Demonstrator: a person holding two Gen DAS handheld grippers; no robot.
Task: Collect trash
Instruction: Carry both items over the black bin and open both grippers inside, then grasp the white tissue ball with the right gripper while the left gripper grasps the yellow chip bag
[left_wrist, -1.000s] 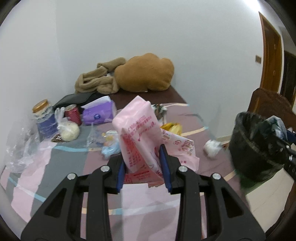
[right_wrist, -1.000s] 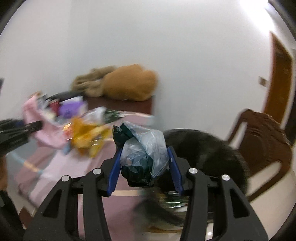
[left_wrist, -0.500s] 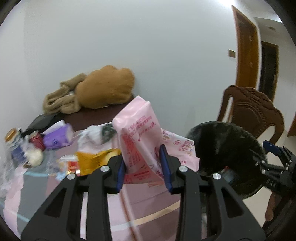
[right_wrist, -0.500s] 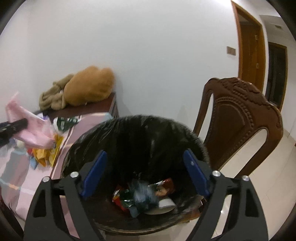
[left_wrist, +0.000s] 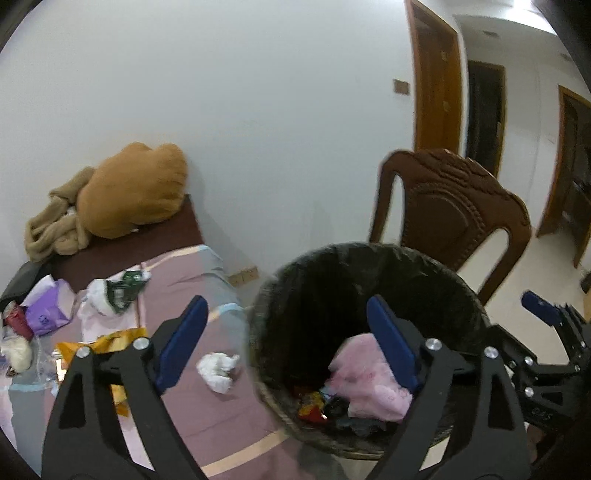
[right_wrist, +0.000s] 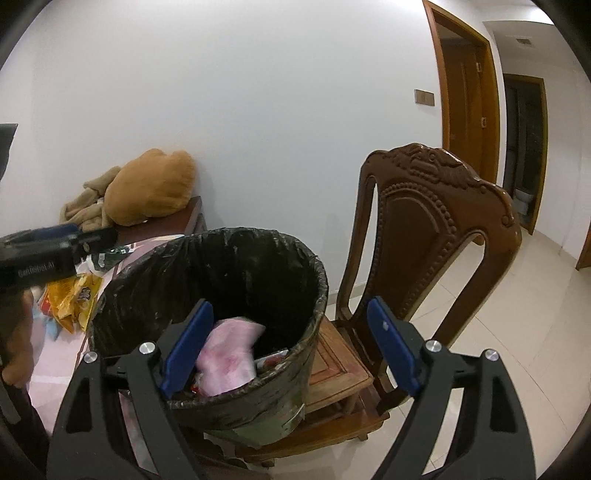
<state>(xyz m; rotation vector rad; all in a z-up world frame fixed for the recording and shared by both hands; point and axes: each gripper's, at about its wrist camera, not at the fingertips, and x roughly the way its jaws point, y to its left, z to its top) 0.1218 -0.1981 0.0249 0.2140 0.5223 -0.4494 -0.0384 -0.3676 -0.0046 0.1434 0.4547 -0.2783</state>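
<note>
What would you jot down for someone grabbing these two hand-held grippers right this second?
Left gripper: jaws opening, nothing between them, over the bin.
Right gripper: open, empty, beside the bin.
Black-lined round trash bin stands on the carved wooden chair, next to the pink-covered table.
Done: pink plastic package lies in the bin with other wrappers.
Left on the table: crumpled white tissue, yellow snack bag, green-and-white wrapper, purple pack.
</note>
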